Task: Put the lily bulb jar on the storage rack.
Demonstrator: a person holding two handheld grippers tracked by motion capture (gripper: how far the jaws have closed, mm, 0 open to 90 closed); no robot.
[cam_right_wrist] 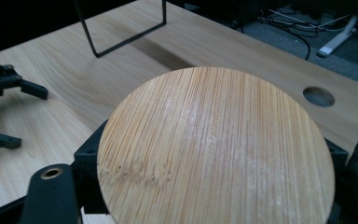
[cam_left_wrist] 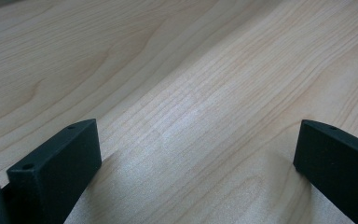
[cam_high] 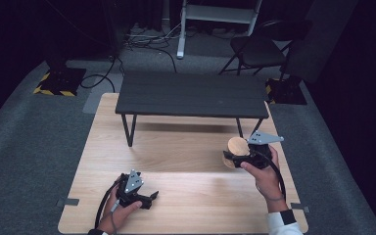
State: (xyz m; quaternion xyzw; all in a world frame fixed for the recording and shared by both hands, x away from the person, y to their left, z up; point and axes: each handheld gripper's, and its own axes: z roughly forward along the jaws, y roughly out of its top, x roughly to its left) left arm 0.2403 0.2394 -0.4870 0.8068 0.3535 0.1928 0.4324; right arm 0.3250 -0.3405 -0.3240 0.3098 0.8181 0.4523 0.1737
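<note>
Bamboo, round and flat, the pale wooden disc (cam_right_wrist: 214, 149) is the one loose thing here, so any task likely concerns it; it is held above the right part of the light wooden table (cam_high: 186, 191).

Going left to right: the left gripper (cam_high: 152, 197) sits low over the near-left tabletop, its jaws spread wide with nothing between them, probably waiting free to receive or steady something.

Farther right, the right gripper (cam_high: 229, 157) has its jaws pinching the disc's edges (face tilted up toward its own camera), apparently to carry it.

Behind stands a low dark slatted bench with thin metal legs (cam_high: 191, 95), spanning the table's far side and blocking a straight reach back there. A round hole (cam_right_wrist: 318, 96) pierces the tabletop.
</note>
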